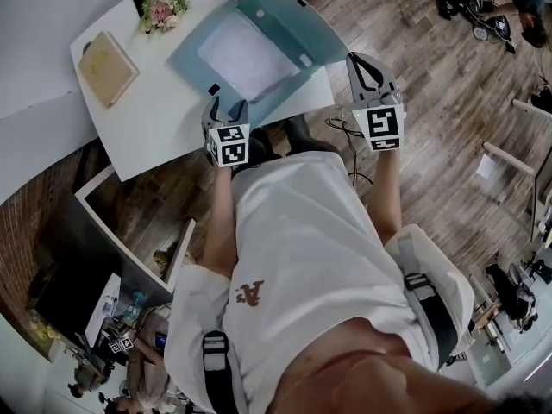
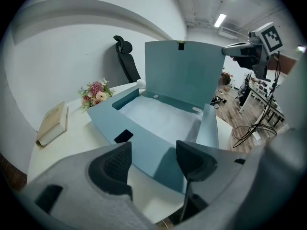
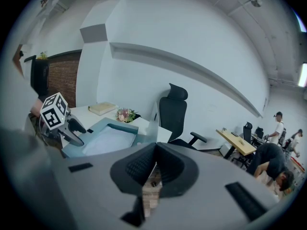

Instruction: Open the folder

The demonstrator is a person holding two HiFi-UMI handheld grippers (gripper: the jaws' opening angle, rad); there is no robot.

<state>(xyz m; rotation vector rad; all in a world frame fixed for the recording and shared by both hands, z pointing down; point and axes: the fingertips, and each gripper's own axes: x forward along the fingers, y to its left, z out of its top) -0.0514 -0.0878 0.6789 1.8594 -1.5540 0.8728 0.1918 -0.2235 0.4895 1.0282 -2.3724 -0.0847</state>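
A blue-grey folder (image 1: 289, 20) lies open on the white table (image 1: 155, 119), its lid (image 2: 182, 75) standing upright at the back and white paper (image 1: 246, 54) showing inside. My left gripper (image 1: 226, 103) hangs open just in front of the folder's near flap (image 2: 148, 150), with nothing between its fingers (image 2: 115, 164). Off the table's right corner, my right gripper (image 1: 360, 61) is shut and empty, apart from the lid. The left gripper view shows the right gripper (image 2: 240, 49) beside the lid. The right gripper view shows the folder (image 3: 108, 138) and the left gripper (image 3: 67, 123) at lower left.
A tan book (image 1: 107, 65) and a small bunch of flowers (image 1: 161, 7) sit on the table's far left. A black office chair (image 3: 175, 114) stands behind the table. Cables (image 1: 345, 132) lie on the wooden floor by my feet. People work at desks far right (image 3: 276, 162).
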